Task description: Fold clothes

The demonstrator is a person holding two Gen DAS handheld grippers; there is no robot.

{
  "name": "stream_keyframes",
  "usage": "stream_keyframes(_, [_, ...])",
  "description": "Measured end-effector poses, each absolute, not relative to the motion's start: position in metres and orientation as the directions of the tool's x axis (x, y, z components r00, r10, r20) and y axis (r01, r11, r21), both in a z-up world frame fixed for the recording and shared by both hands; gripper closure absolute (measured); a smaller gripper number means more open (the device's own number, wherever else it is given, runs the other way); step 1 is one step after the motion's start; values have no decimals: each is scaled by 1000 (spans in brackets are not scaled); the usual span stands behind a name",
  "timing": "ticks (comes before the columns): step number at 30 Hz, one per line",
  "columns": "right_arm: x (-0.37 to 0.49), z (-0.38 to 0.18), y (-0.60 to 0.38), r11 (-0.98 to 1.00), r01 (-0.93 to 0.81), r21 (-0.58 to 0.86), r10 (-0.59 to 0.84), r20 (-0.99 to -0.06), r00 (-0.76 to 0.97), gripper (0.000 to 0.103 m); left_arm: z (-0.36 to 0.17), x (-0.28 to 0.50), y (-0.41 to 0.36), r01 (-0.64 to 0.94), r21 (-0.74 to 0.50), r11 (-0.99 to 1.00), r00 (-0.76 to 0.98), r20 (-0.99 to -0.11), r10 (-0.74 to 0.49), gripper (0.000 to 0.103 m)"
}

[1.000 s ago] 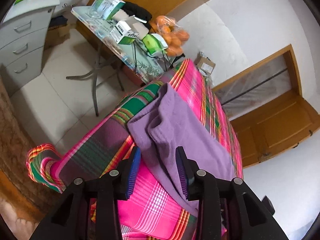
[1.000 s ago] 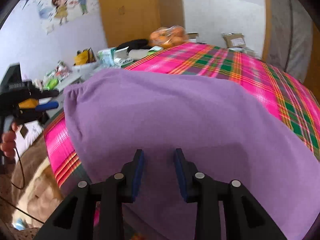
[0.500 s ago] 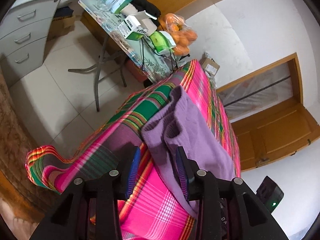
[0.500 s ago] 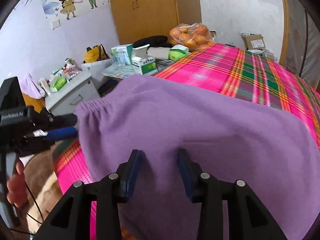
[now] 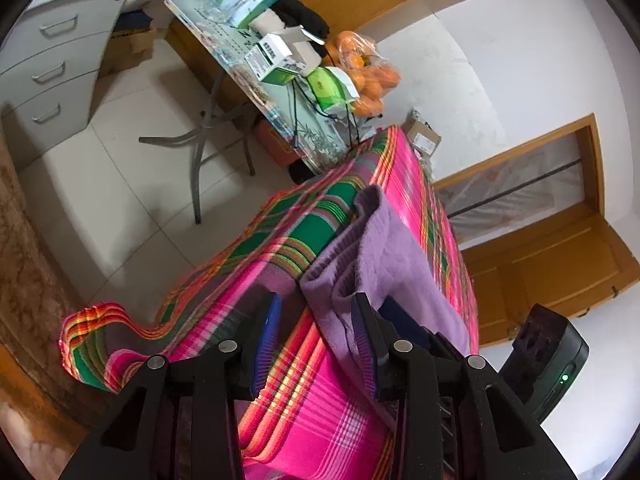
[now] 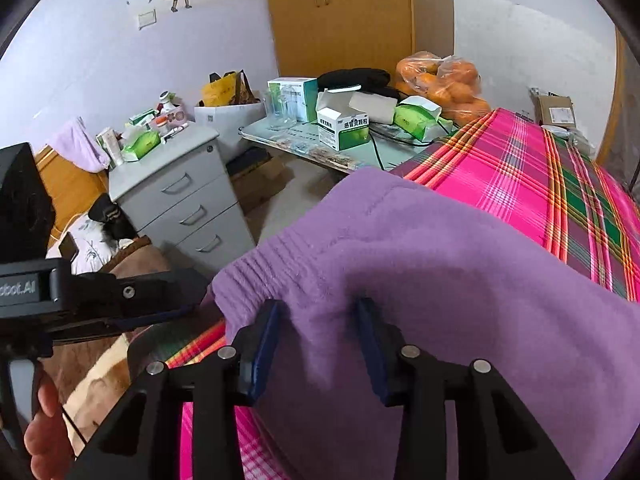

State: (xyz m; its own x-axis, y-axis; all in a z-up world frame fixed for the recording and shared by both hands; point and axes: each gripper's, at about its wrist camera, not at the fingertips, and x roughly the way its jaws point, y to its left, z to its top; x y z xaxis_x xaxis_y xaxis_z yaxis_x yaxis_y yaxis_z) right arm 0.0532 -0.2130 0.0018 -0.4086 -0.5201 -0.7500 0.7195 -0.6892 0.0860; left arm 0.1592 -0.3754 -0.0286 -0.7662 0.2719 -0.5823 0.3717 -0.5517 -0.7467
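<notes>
A purple knit garment [image 5: 400,264] lies on the pink and green plaid bedspread [image 5: 320,412], its ribbed hem [image 6: 272,264] at the bed's corner. My left gripper [image 5: 316,332] is open, and the hem's edge hangs between its fingers, close to the right finger [image 5: 366,336]. My right gripper [image 6: 318,340] is open too, with a raised fold of the purple garment [image 6: 460,280] between its fingers. The left gripper's black body [image 6: 80,300] shows at the left in the right wrist view, with a hand [image 6: 40,424] below it.
Beside the bed stands a folding table [image 6: 304,144] with boxes, cables and a bag of oranges [image 6: 448,80]. A grey drawer cabinet [image 6: 180,196] sits further left on the tiled floor [image 5: 120,168]. A wooden wardrobe [image 6: 340,12] and wooden door frame [image 5: 560,216] line the walls.
Both grippers have drawn back toward the bed's corner. The ribbed hem now sits right at the right gripper's fingers, and the left gripper stands much closer to it. Both stay open.
</notes>
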Motion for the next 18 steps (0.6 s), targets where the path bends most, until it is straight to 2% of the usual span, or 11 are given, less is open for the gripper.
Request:
stream_keyframes(11, [44, -1, -214, -683, 715, 150, -554, -744, -373, 62, -24, 162, -369, 384, -745, -545, -761, -589, 270, 65])
stream_keyframes(14, [48, 2, -212, -661, 741, 123, -546, -756, -361, 63, -19, 166, -366, 386, -743, -547, -763, -590, 263, 65])
stream_keyframes(18, [51, 7, -188, -660, 720, 216, -600, -728, -332, 63, -12, 170, -362, 386, -736, -556, -764, -593, 254, 65])
